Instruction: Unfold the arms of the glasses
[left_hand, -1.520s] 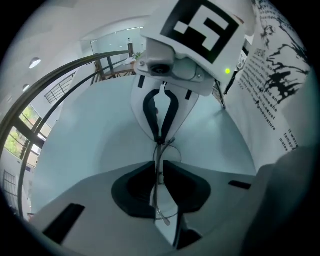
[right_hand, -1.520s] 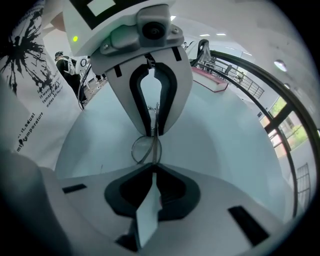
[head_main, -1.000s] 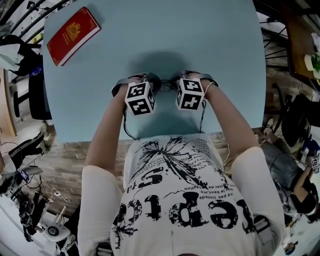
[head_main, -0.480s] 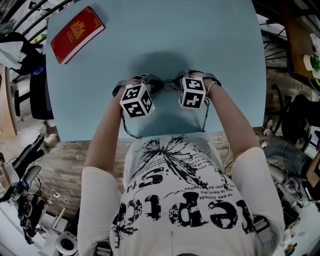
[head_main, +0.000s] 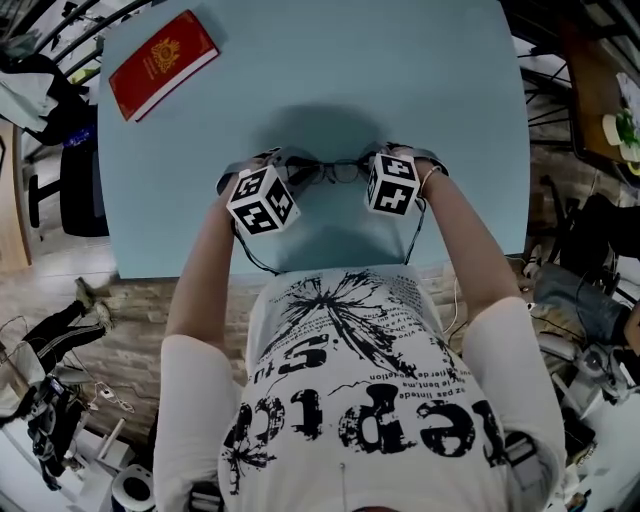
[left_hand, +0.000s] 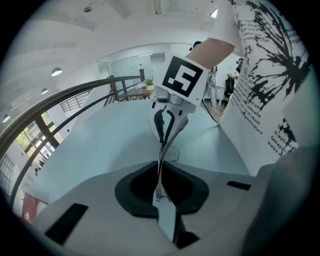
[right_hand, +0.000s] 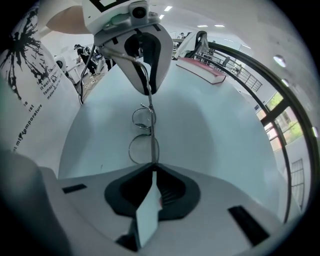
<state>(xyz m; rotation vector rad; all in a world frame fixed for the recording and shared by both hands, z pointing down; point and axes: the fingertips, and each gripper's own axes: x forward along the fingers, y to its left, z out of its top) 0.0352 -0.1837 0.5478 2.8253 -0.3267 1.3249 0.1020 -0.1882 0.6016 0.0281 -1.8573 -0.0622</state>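
Glasses: we find them strung between the two grippers over the pale blue table, towards its near edge. Whether they rest on it or hang just clear, we cannot tell.
Left gripper: its jaws are pinched together on a thin piece at the frame's left end. Arm or hinge corner, we cannot say. The gripper tilts forward and down.
Right gripper: its jaws are closed on the thin wire at the other end, and it points steeply down. Both round lenses sit just beyond its tips, with the left gripper straight across.
Why two grips: we judge one side acts as the anchor while the other swings its arm outward, because a light wire frame held at one end would just slide about.
Red booklet: it lies flat at the table's far left corner, well apart and playing no part.
Progress: under way but not done, we reckon. From above the frame reads as one thin dark line, so how far either arm has opened is unclear.
Risk: the wire looks slender, and a hard pull past the hinge could bend it.
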